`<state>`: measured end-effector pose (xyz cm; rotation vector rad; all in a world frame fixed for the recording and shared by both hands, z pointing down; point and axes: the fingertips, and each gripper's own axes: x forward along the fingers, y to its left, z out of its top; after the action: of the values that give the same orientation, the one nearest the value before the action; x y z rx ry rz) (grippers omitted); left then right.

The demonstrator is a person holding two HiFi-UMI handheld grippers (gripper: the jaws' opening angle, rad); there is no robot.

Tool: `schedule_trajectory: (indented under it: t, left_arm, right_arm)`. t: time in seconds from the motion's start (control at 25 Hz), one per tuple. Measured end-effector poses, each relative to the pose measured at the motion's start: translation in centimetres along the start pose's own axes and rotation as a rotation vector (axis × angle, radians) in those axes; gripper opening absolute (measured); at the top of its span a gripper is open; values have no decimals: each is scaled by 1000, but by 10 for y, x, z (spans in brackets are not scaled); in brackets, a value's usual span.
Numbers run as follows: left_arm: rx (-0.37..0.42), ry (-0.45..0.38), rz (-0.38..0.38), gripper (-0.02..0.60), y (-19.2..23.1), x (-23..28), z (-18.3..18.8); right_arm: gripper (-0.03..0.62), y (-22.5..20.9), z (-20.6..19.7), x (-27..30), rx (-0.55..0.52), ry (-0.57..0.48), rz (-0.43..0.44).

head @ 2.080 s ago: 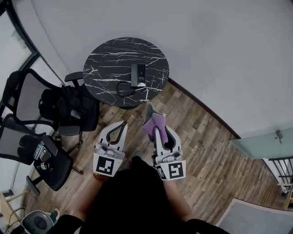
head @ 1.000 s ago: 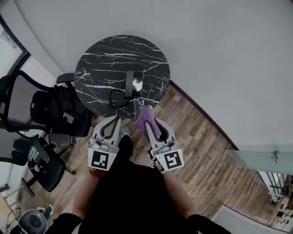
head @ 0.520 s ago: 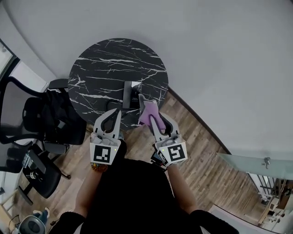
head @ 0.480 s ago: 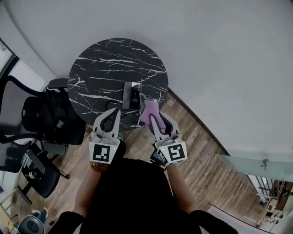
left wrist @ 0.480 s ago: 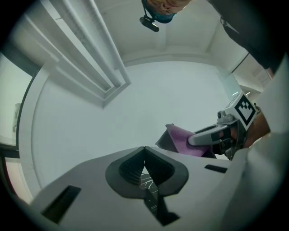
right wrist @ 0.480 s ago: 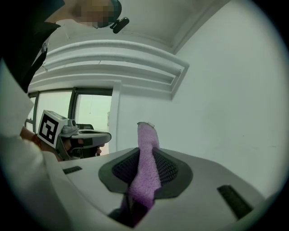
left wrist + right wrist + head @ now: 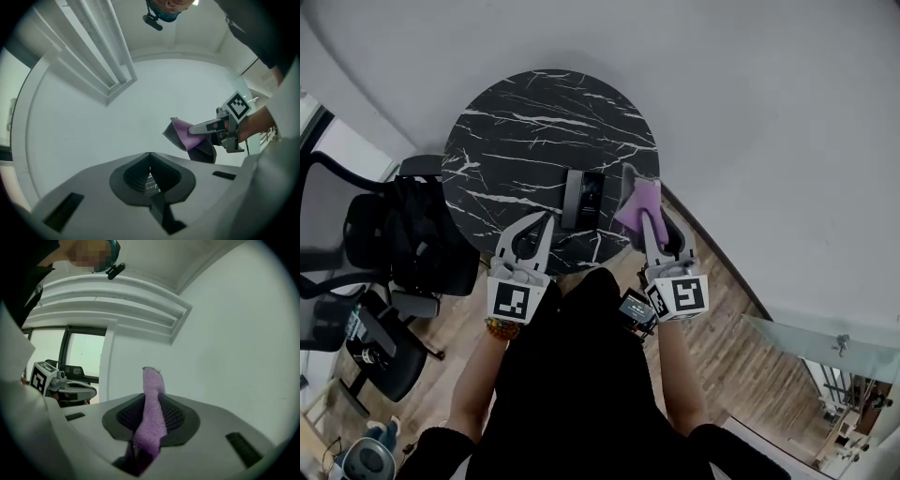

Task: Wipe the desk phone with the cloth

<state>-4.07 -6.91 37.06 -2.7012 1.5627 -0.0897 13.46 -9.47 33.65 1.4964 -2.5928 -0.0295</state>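
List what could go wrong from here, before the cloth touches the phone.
1. The desk phone lies unheld on the round table, toward its near edge. The left claw is shut, empty and off it, so a firm wipe may shove the phone along or off.
2. The right claw pinches only a narrow fold of the purple cloth, which may pull out under rubbing.

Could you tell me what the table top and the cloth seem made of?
Table top: black with white veins, so marble or marble-look laminate, with a smooth finish. Cloth: purple with a fuzzy nap, likely microfibre or terry.
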Motion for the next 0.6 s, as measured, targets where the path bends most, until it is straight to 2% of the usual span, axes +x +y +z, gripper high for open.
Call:
schedule_trajectory:
  t: [0.12,0.32,0.6]
  left_arm:
    - [46,39,-23,12,1,7,-17]
    - [35,44,-27,12,8,22,-22]
    - [17,72,43,12,29,33,-51]
  right_arm:
    - [98,-14,3,6,3,-13,-32]
    - [98,-29,2,20,-4,-35,-69]
    - [98,-21,-38,57,-116,81,1]
